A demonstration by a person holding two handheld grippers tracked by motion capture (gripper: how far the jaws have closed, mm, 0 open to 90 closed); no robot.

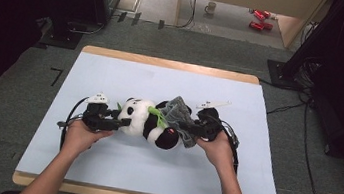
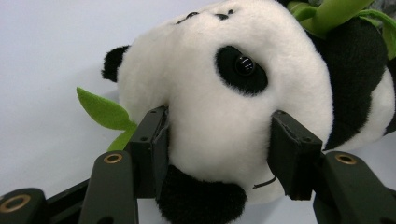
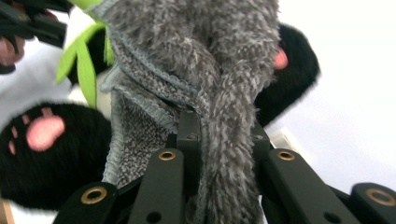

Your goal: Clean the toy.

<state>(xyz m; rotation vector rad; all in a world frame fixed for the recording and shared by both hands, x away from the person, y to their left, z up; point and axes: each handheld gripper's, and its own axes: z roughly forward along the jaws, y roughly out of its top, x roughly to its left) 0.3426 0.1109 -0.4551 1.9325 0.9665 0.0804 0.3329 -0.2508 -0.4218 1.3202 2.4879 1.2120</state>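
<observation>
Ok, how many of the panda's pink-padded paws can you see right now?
2. One paw sits low on the left of the right gripper view, the other paw behind the grey cloth; more may be hidden.

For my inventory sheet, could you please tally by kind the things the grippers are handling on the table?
Plush panda: 1
Grey fuzzy cloth: 1
Total: 2

My left gripper (image 1: 124,121) points right, jaws partly apart and clamped on what's between them; my right gripper (image 1: 187,127) points left, jaws pinched nearly together; both forearms reach in from below
</observation>
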